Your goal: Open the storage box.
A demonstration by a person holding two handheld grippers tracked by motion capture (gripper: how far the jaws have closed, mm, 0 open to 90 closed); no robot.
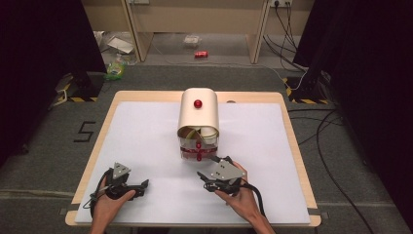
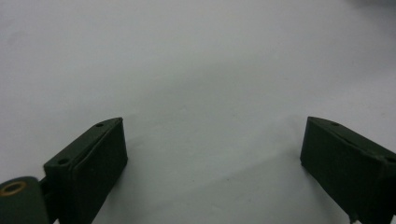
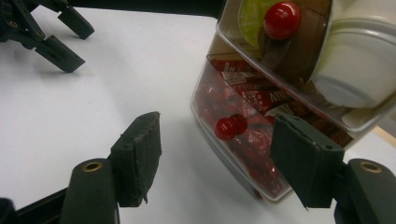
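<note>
A cream roll-top box (image 1: 198,114) with a red knob (image 1: 197,104) on its lid stands at the middle of the white mat. Under the lid are clear drawers with red knobs. The lower drawer (image 3: 243,140) holds red packets, and its knob (image 3: 229,126) faces my right gripper (image 3: 217,125). That gripper (image 1: 203,180) is open just in front of the box, and its pads touch nothing. A white cup (image 3: 355,60) and something green (image 3: 252,18) sit in the upper part. My left gripper (image 1: 142,187) rests open on the mat at the front left, with only bare mat between its jaws (image 2: 212,123).
The white mat (image 1: 146,141) covers a wooden table (image 1: 292,122). On the floor beyond lie a red can (image 1: 201,54), a green bag (image 1: 115,70) and cables (image 1: 321,131) at the right. The left gripper (image 3: 65,37) shows far off in the right gripper view.
</note>
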